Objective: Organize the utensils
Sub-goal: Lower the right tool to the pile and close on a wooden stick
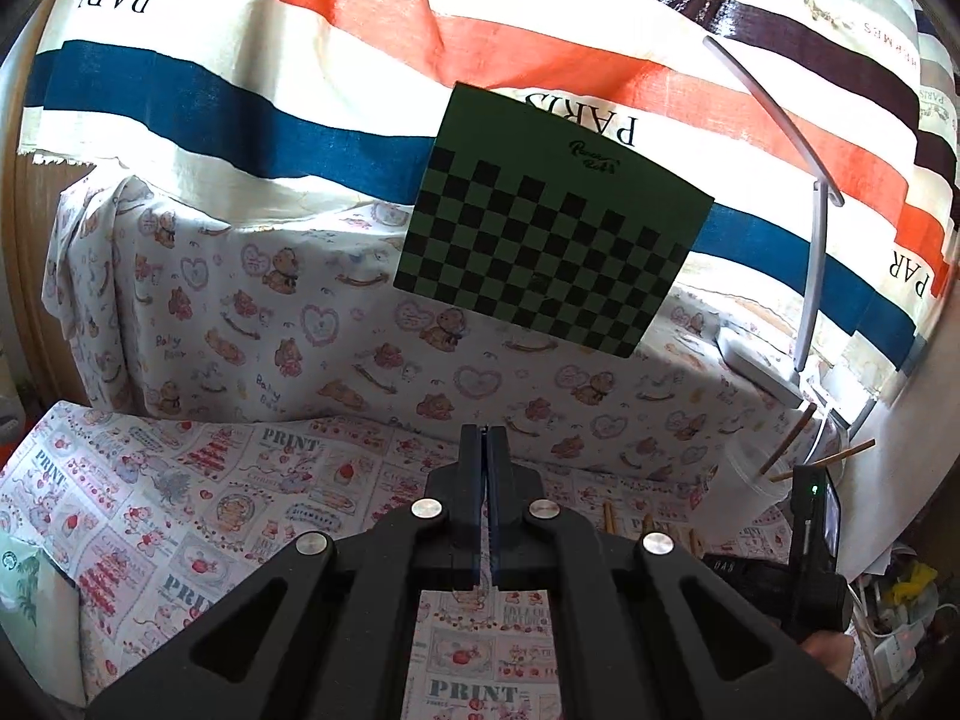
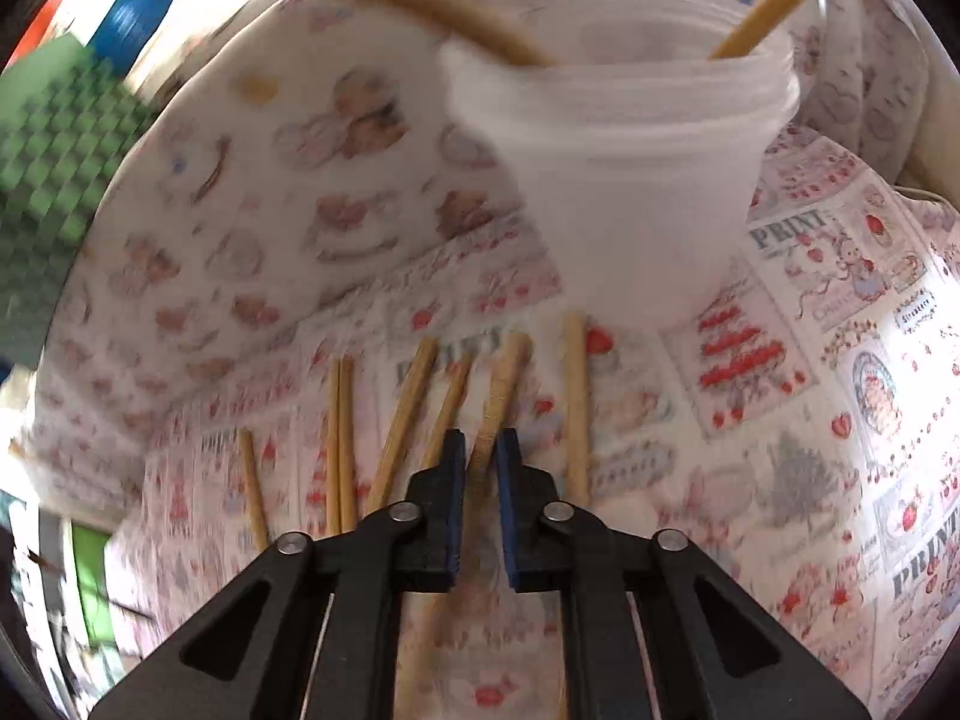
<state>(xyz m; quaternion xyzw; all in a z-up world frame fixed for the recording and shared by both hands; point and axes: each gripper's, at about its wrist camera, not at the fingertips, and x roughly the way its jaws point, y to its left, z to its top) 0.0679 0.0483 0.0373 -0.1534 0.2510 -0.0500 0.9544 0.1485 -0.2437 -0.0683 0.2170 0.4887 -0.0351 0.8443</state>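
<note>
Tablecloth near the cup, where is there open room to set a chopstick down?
Open: the printed tablecloth right of the cup, and left of the left claw. Crowded: the row of loose chopsticks before the cup, at the right claw.

The tablecloth [image 2: 810, 360] is showing a white ground with red strawberries and grey "PRINT" letters. The chopsticks [image 2: 414, 414] are looking pale tan. The cup [image 2: 630, 180] is appearing milky white. The checkerboard [image 1: 552, 240] is wearing green and black squares. The striped cloth [image 1: 300, 60] is showing orange, cream and blue bands.
</note>
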